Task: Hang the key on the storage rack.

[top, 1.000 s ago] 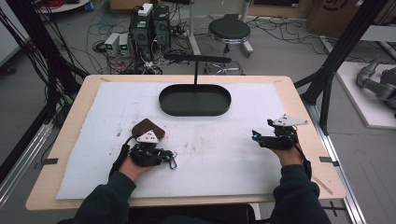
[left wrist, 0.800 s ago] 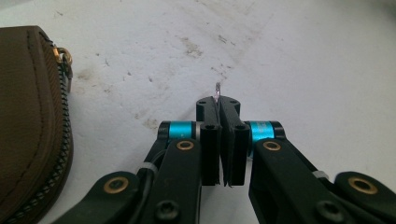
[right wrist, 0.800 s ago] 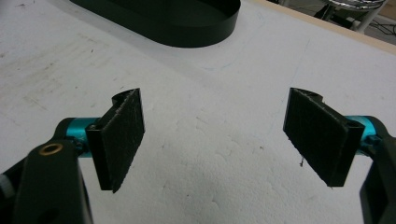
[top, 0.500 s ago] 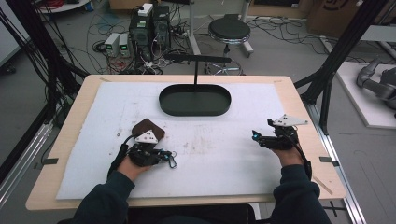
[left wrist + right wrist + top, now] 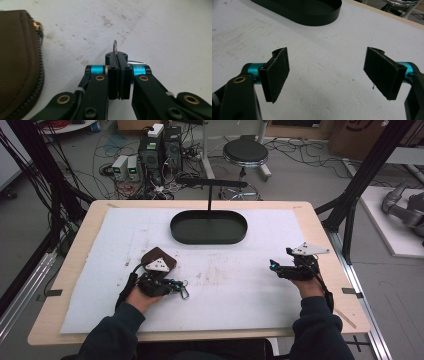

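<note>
A brown zippered pouch (image 5: 151, 255) lies on the white mat at the left, and its edge and zip run down the left side of the left gripper view (image 5: 17, 65). My left gripper (image 5: 176, 287) sits just right of the pouch, low over the mat. Its jaws are pressed together on a thin metal ring (image 5: 115, 46) that pokes out past the tips (image 5: 119, 56); the same metal ring (image 5: 183, 291) shows as a small loop. My right gripper (image 5: 274, 265) rests at the right of the mat, open (image 5: 327, 72), with bare mat between its pads (image 5: 278, 72).
A black oval tray (image 5: 208, 236) stands at the back middle of the mat, with a black T-shaped stand (image 5: 209, 195) rising from it; its rim also shows in the right gripper view (image 5: 312, 17). The white mat (image 5: 225, 285) is stained in the middle.
</note>
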### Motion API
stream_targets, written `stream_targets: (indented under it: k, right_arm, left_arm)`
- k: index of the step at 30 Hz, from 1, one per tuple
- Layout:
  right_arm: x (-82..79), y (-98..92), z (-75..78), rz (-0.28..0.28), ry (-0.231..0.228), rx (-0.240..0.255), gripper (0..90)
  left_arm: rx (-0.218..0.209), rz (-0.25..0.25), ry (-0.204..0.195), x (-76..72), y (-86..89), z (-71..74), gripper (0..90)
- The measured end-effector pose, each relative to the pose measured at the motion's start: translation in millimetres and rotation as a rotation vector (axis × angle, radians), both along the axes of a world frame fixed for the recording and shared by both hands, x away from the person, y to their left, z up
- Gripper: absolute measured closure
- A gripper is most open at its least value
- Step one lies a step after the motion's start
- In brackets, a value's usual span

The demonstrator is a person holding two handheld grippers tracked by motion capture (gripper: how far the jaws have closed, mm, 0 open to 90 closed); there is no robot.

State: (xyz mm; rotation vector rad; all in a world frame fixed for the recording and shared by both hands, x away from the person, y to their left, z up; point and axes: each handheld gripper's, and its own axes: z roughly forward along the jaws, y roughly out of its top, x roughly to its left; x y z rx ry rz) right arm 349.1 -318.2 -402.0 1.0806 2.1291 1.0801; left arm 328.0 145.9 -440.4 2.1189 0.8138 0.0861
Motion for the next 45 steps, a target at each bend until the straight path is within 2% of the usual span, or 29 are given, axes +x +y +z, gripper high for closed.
stream_targets:
  k: [1,4,5,9,13,14,20,23,26,28,29,30,34,35,36,37,38,42,45]
  right_arm:
    - [0.0,0.0,0.0,0.000,0.000,0.000,21.0]
    - [-0.1,-0.4,0.1,0.000,0.005,0.005,22.2]
    - [0.0,-0.8,0.0,0.007,0.007,0.002,25.0]
    - [0.2,-0.8,-0.2,0.011,0.005,0.001,25.2]
    - [-0.1,-1.7,0.4,0.005,0.000,0.005,24.8]
    - [-0.3,-2.0,0.4,0.003,0.002,0.006,24.7]
    - [-0.3,-0.7,0.4,0.007,-0.003,0.002,24.6]
    - [-0.9,-1.3,1.1,0.001,-0.004,0.007,24.6]
    - [-1.4,-3.5,2.6,-0.008,-0.008,0.026,24.5]
    - [-1.2,-4.4,2.9,-0.011,-0.011,0.027,24.5]
    - [-1.1,-4.5,2.9,-0.010,-0.012,0.030,24.5]
    - [-1.0,-4.5,3.0,-0.010,-0.015,0.032,24.5]
    - [-0.9,-4.8,3.3,-0.006,-0.018,0.037,24.4]
    - [-0.8,-4.9,3.3,-0.009,-0.017,0.041,24.2]
    - [-0.5,-5.2,3.4,-0.010,-0.019,0.043,24.2]
    - [-0.4,-5.5,3.5,-0.011,-0.020,0.045,24.2]
    - [-0.3,-5.9,3.6,-0.011,-0.022,0.046,24.2]
    - [-0.1,-6.7,4.0,-0.013,-0.022,0.058,24.2]
    - [0.1,-7.4,4.5,-0.011,-0.029,0.066,24.2]
  left_arm:
    - [0.000,0.000,0.000,0.0,0.0,0.0,88.1]
    - [-0.046,0.023,0.002,1.2,4.6,4.3,88.1]
    - [-0.054,0.027,-0.003,1.3,5.6,6.1,88.1]
    - [-0.122,0.045,-0.029,1.8,11.3,13.9,88.1]
    - [-0.153,0.056,-0.045,0.6,14.9,18.4,88.1]
    - [-0.179,0.060,-0.056,0.1,16.1,21.8,88.1]
    - [-0.218,0.071,-0.090,1.7,20.4,30.6,88.2]
    - [-0.225,0.075,-0.103,2.9,22.1,34.4,88.2]
    - [-0.250,0.097,-0.131,8.8,25.7,46.3,88.2]
    - [-0.249,0.117,-0.156,13.8,25.5,54.1,88.1]
    - [-0.249,0.117,-0.156,13.8,25.5,54.1,88.1]
    - [-0.243,0.132,-0.177,19.7,24.5,64.0,88.1]
    - [-0.237,0.139,-0.215,33.2,22.8,86.1,88.2]
    - [-0.237,0.139,-0.215,33.2,22.8,86.1,88.2]
    - [-0.228,0.143,-0.233,40.5,21.1,95.6,88.2]
    - [-0.228,0.143,-0.233,40.5,21.1,95.6,88.1]
    - [-0.224,0.154,-0.243,48.8,19.1,103.4,88.2]
    - [-0.221,0.167,-0.247,69.6,14.5,116.4,88.2]
    - [-0.202,0.170,-0.255,88.0,11.3,126.4,88.2]
